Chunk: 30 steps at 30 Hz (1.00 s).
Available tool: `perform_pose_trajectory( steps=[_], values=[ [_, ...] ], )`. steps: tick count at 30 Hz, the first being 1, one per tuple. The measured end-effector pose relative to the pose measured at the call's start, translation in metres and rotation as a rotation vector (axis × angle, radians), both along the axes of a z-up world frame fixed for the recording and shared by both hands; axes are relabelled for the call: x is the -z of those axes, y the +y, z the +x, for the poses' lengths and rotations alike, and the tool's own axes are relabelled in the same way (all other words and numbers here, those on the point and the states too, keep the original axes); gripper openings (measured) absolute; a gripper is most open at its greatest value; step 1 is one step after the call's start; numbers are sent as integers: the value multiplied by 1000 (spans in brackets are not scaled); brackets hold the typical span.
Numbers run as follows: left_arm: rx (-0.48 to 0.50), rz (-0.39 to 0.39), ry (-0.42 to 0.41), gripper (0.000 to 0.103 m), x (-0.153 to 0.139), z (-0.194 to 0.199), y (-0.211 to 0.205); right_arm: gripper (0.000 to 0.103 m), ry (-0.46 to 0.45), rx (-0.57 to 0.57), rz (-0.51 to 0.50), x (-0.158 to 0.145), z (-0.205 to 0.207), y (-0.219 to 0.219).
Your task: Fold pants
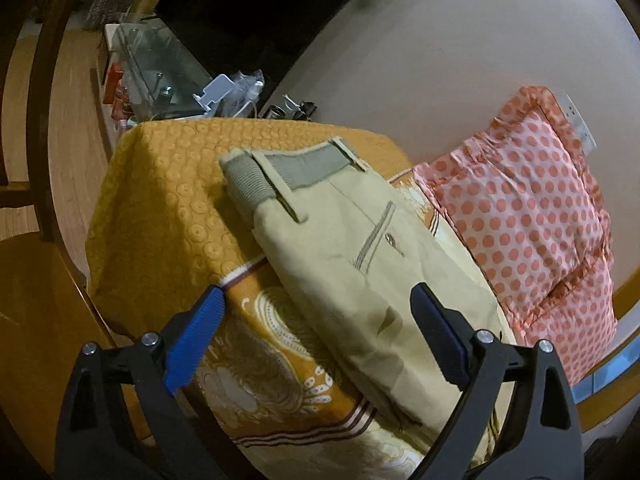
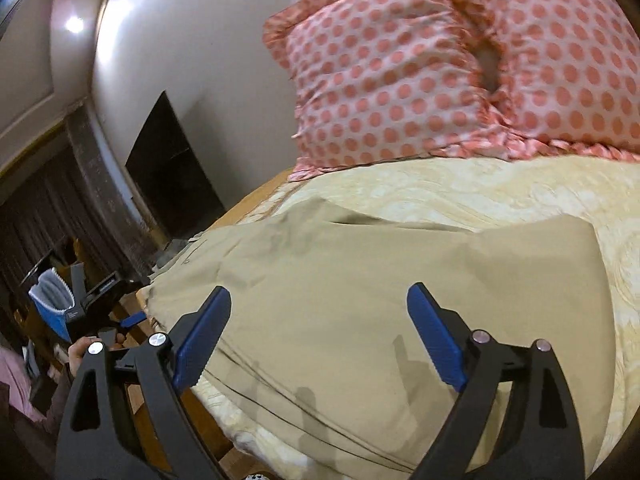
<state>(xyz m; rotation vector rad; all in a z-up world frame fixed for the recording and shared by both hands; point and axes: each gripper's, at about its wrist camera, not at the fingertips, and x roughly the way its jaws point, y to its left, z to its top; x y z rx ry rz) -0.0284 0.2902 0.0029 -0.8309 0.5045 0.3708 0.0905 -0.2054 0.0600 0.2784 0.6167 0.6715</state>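
We see one pair of beige pants (image 1: 360, 264) folded on the bed (image 1: 168, 208), beside one dotted pillow (image 1: 532, 216). Our left gripper (image 1: 320, 336) and right gripper (image 2: 320, 336) are spread, pinching nothing. Only the left view shows the waistband.

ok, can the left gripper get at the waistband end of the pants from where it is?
Probably yes. The left gripper is open and empty above the pants, and the waistband lies ahead of it on the bedspread with nothing on top. The pillow sits off to the side.
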Motion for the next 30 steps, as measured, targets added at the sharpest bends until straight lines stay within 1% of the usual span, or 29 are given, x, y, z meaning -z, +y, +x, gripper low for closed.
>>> perform_pose_trajectory(
  steps=[2, 3, 4, 6, 7, 8, 10, 11, 12, 15, 16, 17, 18, 19, 20, 21, 22, 23, 25, 26, 27, 28, 29, 30],
  values=[
    [-15, -1, -18, 92, -6, -2, 2, 92, 16, 5, 6, 7, 0, -6],
    [-25, -1, -42, 86, -10, -6, 3, 92, 22, 3, 9, 9, 0, -6],
    [-28, 2, -77, 87, -17, -10, 4, 92, 26, 2, 8, 11, 0, -6],
    [-8, 38, -65, 89, -25, -6, 5, 92, 30, -3, 8, 15, 3, -6],
    [3, 40, -47, 89, -25, -1, 6, 92, 33, -5, 11, 16, 3, -6],
    [18, 20, -31, 89, -23, 4, 8, 92, 39, -8, 14, 17, 5, -6],
    [42, -57, -12, 90, -11, 14, 14, 92, 41, -10, 21, 18, 4, -6],
    [38, -44, -29, 91, -12, 15, 14, 92, 39, -11, 23, 17, 4, -7],
    [34, -42, -20, 91, -12, 17, 14, 92, 36, -11, 25, 17, 3, -7],
    [35, -64, -33, 91, -11, 24, 15, 92, 26, -10, 40, 16, 2, -11],
    [33, -62, -35, 82, -10, 31, 16, 92, 25, -8, 47, 16, 2, -13],
    [35, -70, -20, 67, -8, 37, 16, 92, 26, -5, 56, 17, 3, -15],
    [47, -85, -2, 24, -4, 42, 17, 92, 26, -3, 59, 17, 3, -17],
    [67, -82, 21, 13, -2, 48, 15, 92, 25, 0, 60, 17, 2, -20],
    [69, -42, 23, 12, -6, 50, 11, 92, 22, 4, 62, 17, 2, -23],
    [78, 26, 31, 10, -16, 52, 1, 92, 18, 10, 65, 17, 1, -28],
    [103, 93, 16, 9, -31, 55, -10, 92, 12, 19, 69, 16, 0, -33],
    [133, 139, -5, 9, -44, 57, -22, 92, 3, 40, 74, 14, 0, -42],
    [225, 233, -62, 8, -79, 65, -56, 92, -6, 80, 89, 11, 0, -59],
    [299, 289, -104, 8, -99, 71, -84, 93, -9, 106, 97, 10, 0, -70],
    [357, 325, -129, 8, -111, 76, -104, 93, -11, 132, 104, 10, 0, -79],
    [436, 363, -159, 8, -123, 80, -131, 93, -11, 156, 112, 9, -1, -89],
    [542, 404, -197, 8, -135, 86, -166, 93, -5, 185, 128, 8, -1, -102],
    [613, 422, -218, 9, -140, 89, -189, 93, 1, 206, 144, 8, -1, -112]
  ],
)
